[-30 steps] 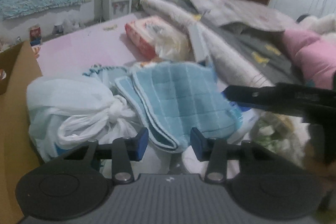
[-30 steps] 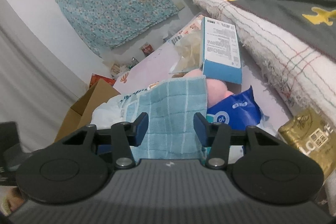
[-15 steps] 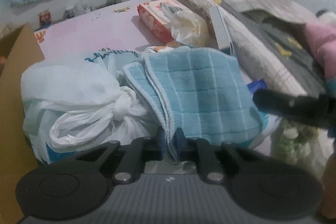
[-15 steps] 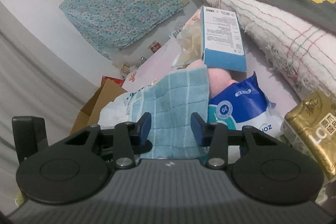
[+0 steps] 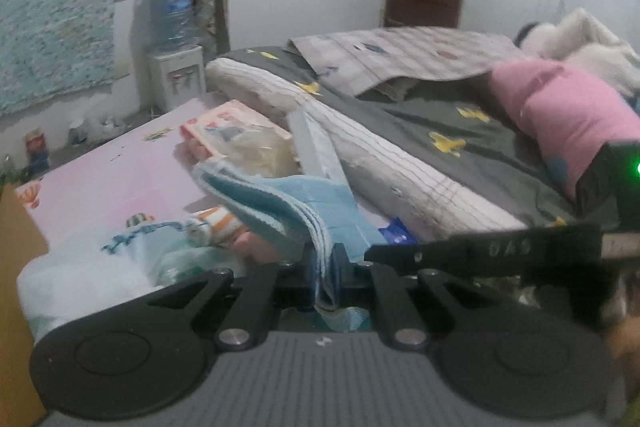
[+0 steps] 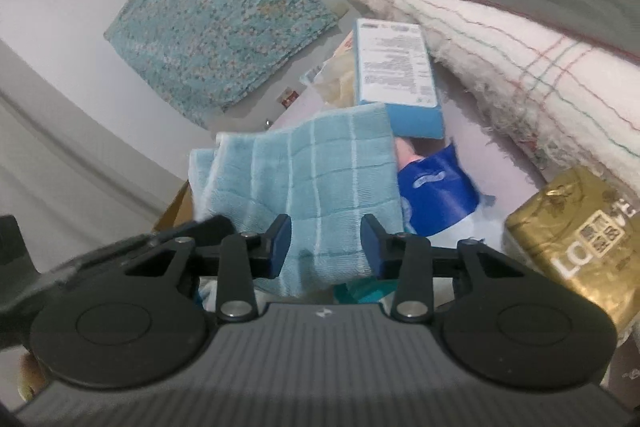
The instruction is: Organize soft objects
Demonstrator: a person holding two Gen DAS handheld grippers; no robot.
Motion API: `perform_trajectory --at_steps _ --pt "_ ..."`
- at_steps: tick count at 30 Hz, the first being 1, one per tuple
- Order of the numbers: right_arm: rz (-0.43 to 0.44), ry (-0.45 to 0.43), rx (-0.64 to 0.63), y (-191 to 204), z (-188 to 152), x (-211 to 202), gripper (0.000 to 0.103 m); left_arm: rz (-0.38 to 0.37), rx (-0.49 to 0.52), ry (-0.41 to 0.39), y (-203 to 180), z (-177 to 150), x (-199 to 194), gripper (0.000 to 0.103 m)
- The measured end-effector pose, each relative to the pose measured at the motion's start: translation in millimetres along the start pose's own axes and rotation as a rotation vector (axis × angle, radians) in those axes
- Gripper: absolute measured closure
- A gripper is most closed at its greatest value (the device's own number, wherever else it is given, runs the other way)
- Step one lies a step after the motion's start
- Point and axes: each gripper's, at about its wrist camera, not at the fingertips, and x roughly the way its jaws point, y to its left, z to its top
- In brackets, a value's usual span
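- The left gripper (image 5: 325,275) is clamped on the near edge of the folded blue towel (image 5: 280,211); the cloth is pinched between the two blue pads and rises ahead of them, lifted off the pile.
- The right gripper (image 6: 326,242) has just been closing its jaws; the pads stand apart on either side of the towel's (image 6: 304,179) lower part, which hangs between them, and I cannot tell whether they touch it.
- In the right wrist view the left gripper's black finger (image 6: 192,227) shows at the towel's left edge; in the left wrist view the right gripper's finger (image 5: 480,251) lies just right of the pinch.
- Both grippers point downward toward the bed (image 5: 100,179).
- Under the towel lie a white plastic bag (image 5: 80,267) and a blue packet (image 6: 436,187); a blue-and-white box (image 6: 396,71) leans behind, a gold packet (image 6: 576,239) sits to the right.
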Motion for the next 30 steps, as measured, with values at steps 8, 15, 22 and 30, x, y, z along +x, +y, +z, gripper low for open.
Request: perform_trajectory --at_steps 8,15,22,30 --pt "0.012 -0.045 0.041 -19 16 -6 0.071 -0.053 0.053 0.006 -16 6 13 0.095" --pt "0.008 -0.087 0.073 -33 30 -14 0.071 -0.075 0.125 0.052 -31 11 45 0.095" --pt "0.046 -0.098 0.052 -30 40 -19 0.069 -0.114 0.107 0.071 -30 18 72 0.091" --pt "0.110 -0.084 -0.028 -2 62 -14 0.069 -0.181 0.113 0.072 -31 14 73 0.050"
